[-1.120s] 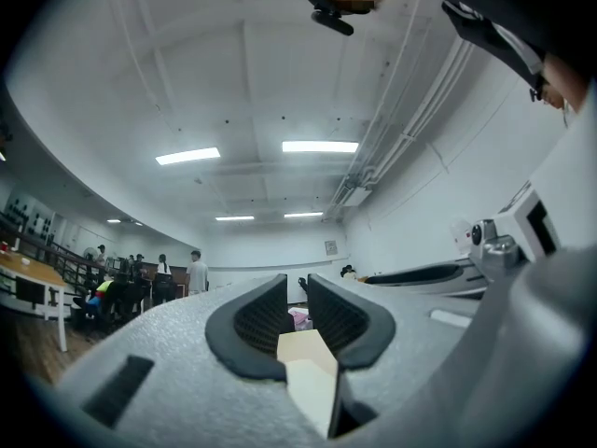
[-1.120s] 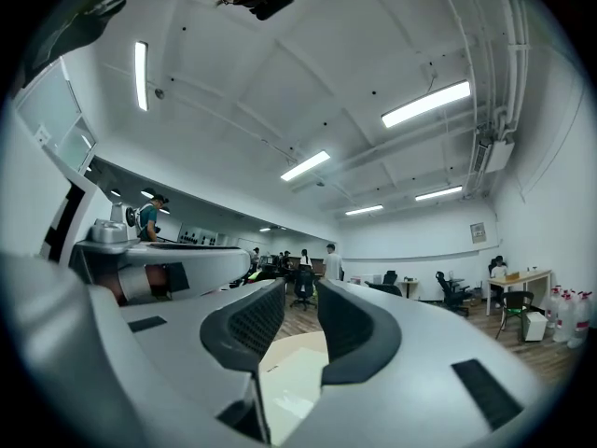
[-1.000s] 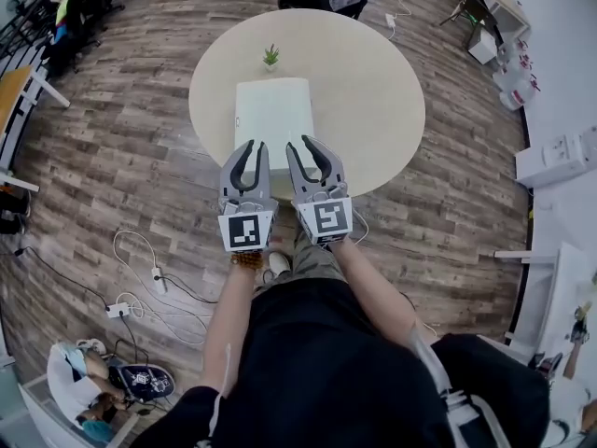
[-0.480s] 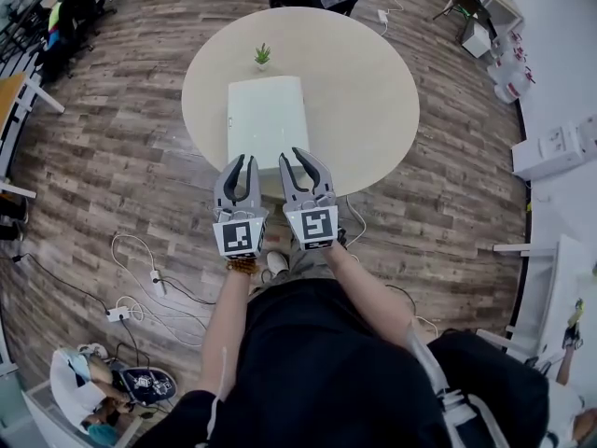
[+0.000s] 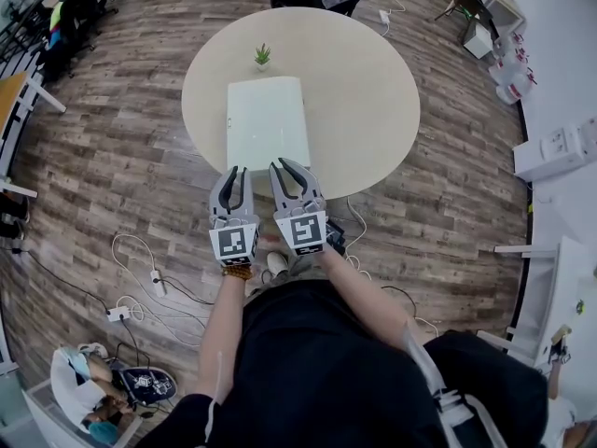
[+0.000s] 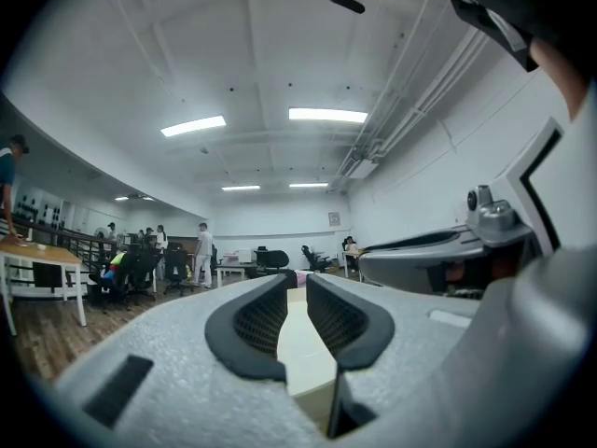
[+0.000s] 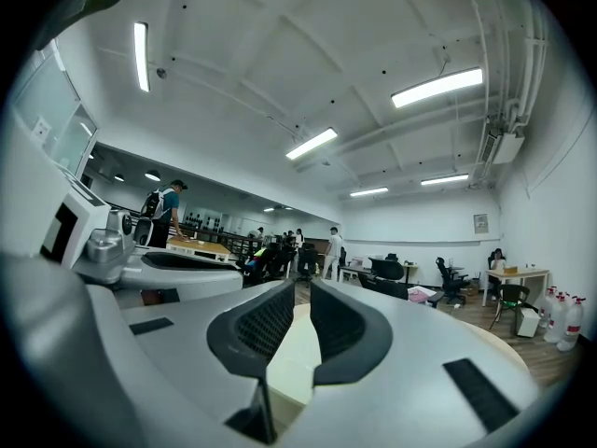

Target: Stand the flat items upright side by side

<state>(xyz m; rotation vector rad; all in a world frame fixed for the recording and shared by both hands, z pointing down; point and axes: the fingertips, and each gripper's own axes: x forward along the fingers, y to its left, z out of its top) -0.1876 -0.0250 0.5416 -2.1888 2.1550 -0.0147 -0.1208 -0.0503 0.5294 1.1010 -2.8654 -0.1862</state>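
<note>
No writing or numbers can be read. At six o'clock, the left marker cube (image 5: 233, 244) and right marker cube (image 5: 305, 232) show only black-and-white square patterns.

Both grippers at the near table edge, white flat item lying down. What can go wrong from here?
1. The white flat item lies flush on the table. The left gripper has its jaws nearly together and the right gripper has just been closing on nothing, so they may not catch its edge.
2. Tipping it up could shove it into the small plant just beyond.
</note>
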